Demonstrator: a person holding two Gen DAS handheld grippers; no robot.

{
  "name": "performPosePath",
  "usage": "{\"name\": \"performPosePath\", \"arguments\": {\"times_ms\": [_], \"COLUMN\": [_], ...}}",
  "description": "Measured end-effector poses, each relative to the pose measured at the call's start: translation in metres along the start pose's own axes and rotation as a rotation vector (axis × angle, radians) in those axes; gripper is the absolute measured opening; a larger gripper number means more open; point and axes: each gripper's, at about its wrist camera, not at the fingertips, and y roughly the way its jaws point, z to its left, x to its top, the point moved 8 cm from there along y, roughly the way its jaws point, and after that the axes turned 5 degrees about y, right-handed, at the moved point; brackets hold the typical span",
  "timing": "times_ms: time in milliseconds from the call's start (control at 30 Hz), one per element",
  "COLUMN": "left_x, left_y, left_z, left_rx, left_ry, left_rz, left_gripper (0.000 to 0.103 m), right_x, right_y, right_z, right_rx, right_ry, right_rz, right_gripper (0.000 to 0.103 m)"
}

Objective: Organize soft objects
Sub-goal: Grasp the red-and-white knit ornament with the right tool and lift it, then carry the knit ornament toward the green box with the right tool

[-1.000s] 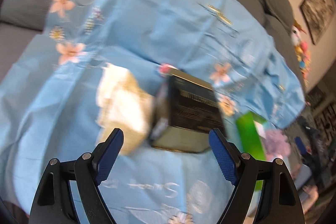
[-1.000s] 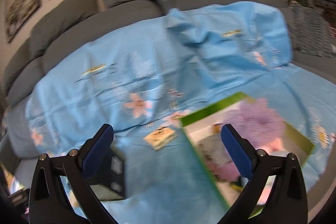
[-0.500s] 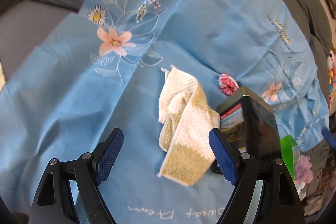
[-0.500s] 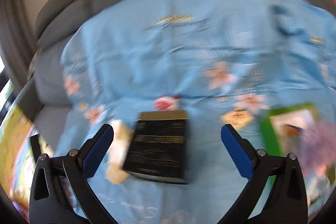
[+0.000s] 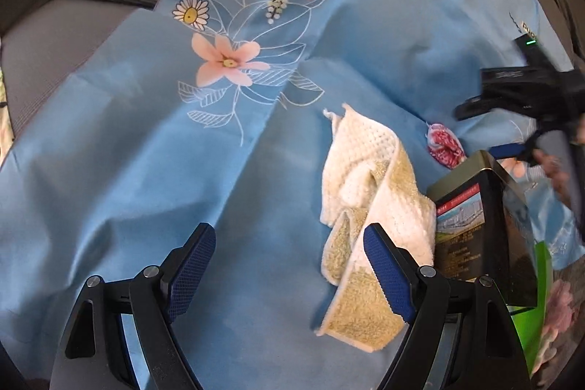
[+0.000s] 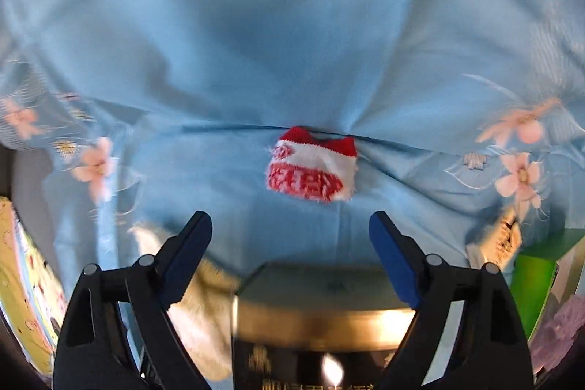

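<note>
A gray sofa is covered by a big blue sheet with pink flowers drawn on it. On the sheet lies a crumpled towel, white on one side and yellow-green on the other. Just to its right stands a dark box with shiny gold edges, touching the towel. Behind the box, near the fold of the sheet, sits a small red and white knitted sock. A green box with something fluffy and purple in it shows at the far right. The left gripper hangs over the sheet with its blue fingers spread wide and nothing between them; the towel lies just past its right finger. The right gripper is above the dark box, pointing at the sock, and its fingers are spread wide too, holding nothing. In the left view, the right gripper also shows as a dark shape at the right edge.
</note>
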Motion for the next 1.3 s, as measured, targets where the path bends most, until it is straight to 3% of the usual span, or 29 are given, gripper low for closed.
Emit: {"name": "performPosePath", "arguments": {"times_ms": [67,133,267,400,533,700,900,1000,1167,1233,1300], "left_x": [-0.001,-0.001,0.004,0.004,0.005,0.003,-0.012,-0.024,-0.054,-0.065,-0.073], "left_y": [0.000,0.000,-0.007,-0.007,-0.008,-0.011,-0.024,-0.037,-0.050,-0.053,-0.056], "left_z": [0.004,0.005,0.007,0.004,0.000,-0.013,-0.023,-0.028,-0.038,-0.042,-0.045], "left_rx": [-0.003,0.010,0.062,0.018,0.021,-0.027,-0.044,-0.090,-0.116,-0.120,-0.126], "left_ry": [-0.016,-0.015,0.002,-0.008,0.004,0.030,0.086,0.093,0.139,0.159,0.172], "left_rz": [0.015,0.020,-0.011,0.001,-0.001,-0.008,-0.009,0.000,0.047,0.060,0.073], "left_gripper": [0.083,0.083,0.084,0.084,0.084,0.084,0.083,0.083,0.084,0.084,0.084], "right_x": [0.007,0.011,0.022,0.025,0.023,0.007,-0.073,-0.143,-0.226,-0.245,-0.266], "right_y": [0.023,0.038,0.052,0.058,0.041,-0.023,-0.136,-0.175,-0.147,-0.119,-0.099], "right_z": [0.000,-0.002,-0.009,-0.013,-0.013,-0.006,-0.005,-0.010,-0.028,-0.037,-0.049], "right_rx": [-0.008,-0.034,-0.123,-0.076,-0.034,0.089,0.243,0.287,0.349,0.340,0.279], "right_ry": [0.019,0.033,0.023,0.045,0.035,0.015,-0.091,-0.146,-0.123,-0.083,-0.047], "right_rz": [0.052,0.084,0.076,0.061,-0.001,-0.115,-0.283,-0.381,-0.344,-0.331,-0.314], "right_gripper": [0.086,0.079,0.069,0.063,0.043,0.041,0.041,0.043,0.045,0.046,0.047]}}
